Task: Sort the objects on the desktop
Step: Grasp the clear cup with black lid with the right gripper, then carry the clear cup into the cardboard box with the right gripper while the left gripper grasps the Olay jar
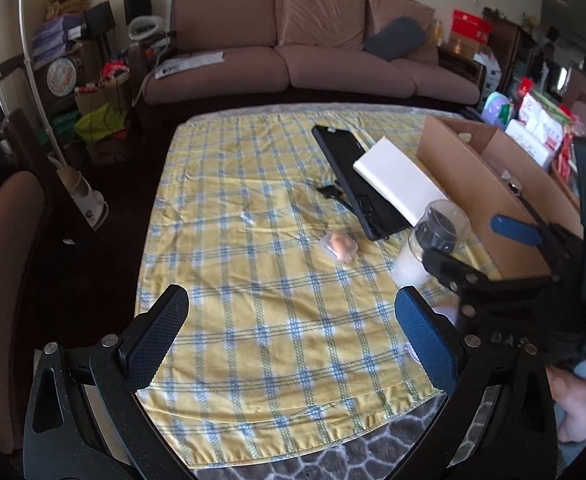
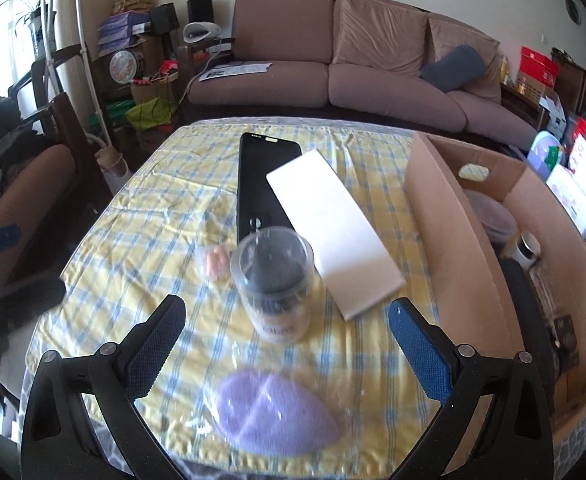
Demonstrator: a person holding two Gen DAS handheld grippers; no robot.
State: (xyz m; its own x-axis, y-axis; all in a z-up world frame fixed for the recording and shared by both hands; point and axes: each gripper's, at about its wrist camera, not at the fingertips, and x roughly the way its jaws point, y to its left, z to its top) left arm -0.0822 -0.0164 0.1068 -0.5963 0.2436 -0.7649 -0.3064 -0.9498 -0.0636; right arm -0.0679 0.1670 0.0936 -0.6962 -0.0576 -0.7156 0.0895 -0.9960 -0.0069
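A clear lidded jar is seen standing upright near the table's right edge, just beside the cardboard box. A white flat box lies behind it, overlapping a black keyboard. A purple wrapped sponge rests at the near edge of the checked tablecloth. The right gripper is held spread wide, empty; the left gripper likewise.
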